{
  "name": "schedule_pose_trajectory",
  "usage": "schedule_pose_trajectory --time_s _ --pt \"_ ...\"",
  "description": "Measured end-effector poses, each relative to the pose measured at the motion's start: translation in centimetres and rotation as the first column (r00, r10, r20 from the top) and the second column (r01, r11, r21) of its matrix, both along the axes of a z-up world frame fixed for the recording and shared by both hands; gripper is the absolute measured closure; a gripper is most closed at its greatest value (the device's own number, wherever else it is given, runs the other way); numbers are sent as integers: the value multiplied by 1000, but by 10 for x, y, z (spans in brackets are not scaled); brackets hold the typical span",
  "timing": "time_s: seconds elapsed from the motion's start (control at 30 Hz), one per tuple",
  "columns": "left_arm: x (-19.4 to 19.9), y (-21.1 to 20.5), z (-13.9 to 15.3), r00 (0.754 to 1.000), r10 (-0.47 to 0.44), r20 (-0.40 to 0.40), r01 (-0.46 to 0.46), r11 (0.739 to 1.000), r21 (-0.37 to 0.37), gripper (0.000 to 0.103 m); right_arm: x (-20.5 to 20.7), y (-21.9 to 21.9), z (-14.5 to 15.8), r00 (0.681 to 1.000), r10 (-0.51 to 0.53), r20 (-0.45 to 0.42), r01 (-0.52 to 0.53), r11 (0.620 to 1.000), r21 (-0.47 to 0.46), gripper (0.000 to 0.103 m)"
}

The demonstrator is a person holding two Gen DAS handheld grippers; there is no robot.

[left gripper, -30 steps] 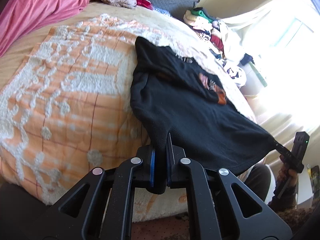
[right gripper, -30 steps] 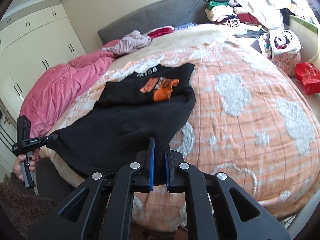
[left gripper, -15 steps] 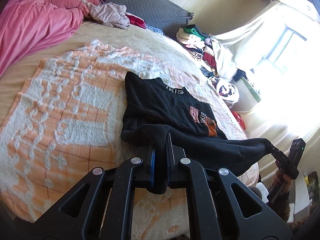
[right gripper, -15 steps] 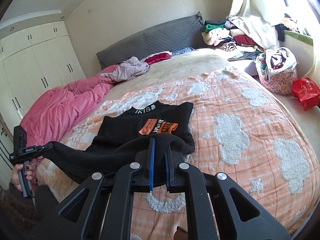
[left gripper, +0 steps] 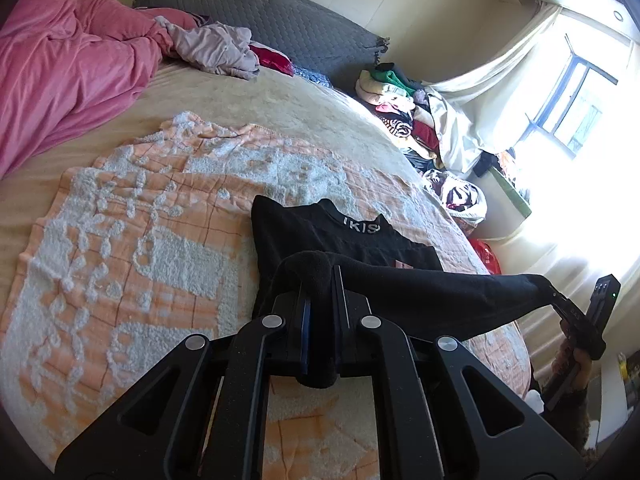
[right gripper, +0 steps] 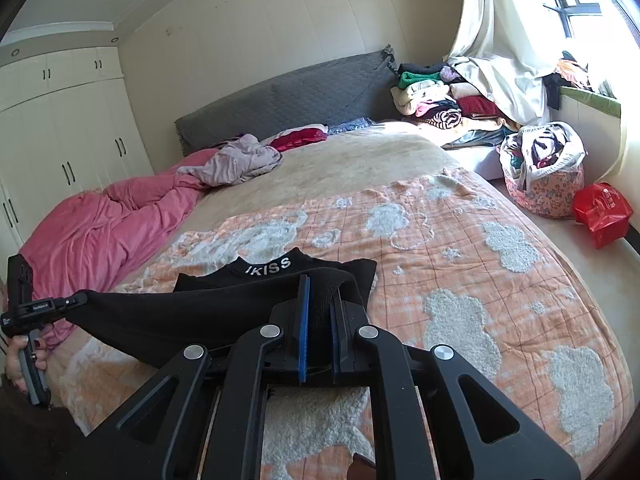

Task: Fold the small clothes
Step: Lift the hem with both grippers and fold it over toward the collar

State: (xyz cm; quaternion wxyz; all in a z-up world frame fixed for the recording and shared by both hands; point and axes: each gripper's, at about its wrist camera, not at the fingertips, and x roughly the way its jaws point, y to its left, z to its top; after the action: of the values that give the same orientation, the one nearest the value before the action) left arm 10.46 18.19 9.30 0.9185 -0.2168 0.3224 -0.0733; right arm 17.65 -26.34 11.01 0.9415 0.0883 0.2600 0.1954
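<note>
Surroundings: the bed [right gripper: 360, 160] carries an orange and white blanket [right gripper: 460, 248] across its near half. A pink duvet [left gripper: 68, 72] lies bunched along one side, with a pale crumpled garment [right gripper: 240, 160] and a red item [right gripper: 298, 138] near the grey headboard [right gripper: 300, 96]. A heap of clothes [right gripper: 436, 100] rises beyond the far corner of the bed. Nothing lies on the blanket between the grippers and the shirt's collar.

Task item: a black shirt [left gripper: 332, 232] lies on the blanket, collar away from the grippers, white lettering on the neckband. Its near hem is lifted off the blanket and stretched in a taut band between the two grippers, folded back over the lower body of the shirt.

View differences: the right wrist view alone shows white wardrobe doors [right gripper: 60, 140], a patterned basket [right gripper: 544, 184] full of clothes and a red bag [right gripper: 604, 216] on the floor. The left wrist view alone shows the window frame [left gripper: 576, 108] in strong glare. The shirt's coloured print shows only as a sliver in the left wrist view.

Grippers: the left gripper [left gripper: 320, 308] is pressed together, pinching one hem corner; the right gripper [right gripper: 318, 312] likewise pinches the other corner. Both point slightly downward over the bed. Each view shows the opposite gripper at the frame edge, gripped by a hand [right gripper: 24, 356].
</note>
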Motion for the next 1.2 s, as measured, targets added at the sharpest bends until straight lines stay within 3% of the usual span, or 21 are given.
schedule_pose_trajectory --time_s 0.27,0.67,1.2 --pt "38 6 2 1000 17 -1 -17 1000 25 101 41 12 -3 1000 -14 -16 14 1000 -24 96" --pt "96 15 -39 996 21 -88 -14 997 74 101 96 22 -39 994 -28 -102 22 998 -54 96" --pt "122 17 -74 991 30 -134 -15 994 107 98 137 33 -82 981 -73 -182 51 991 -120 93"
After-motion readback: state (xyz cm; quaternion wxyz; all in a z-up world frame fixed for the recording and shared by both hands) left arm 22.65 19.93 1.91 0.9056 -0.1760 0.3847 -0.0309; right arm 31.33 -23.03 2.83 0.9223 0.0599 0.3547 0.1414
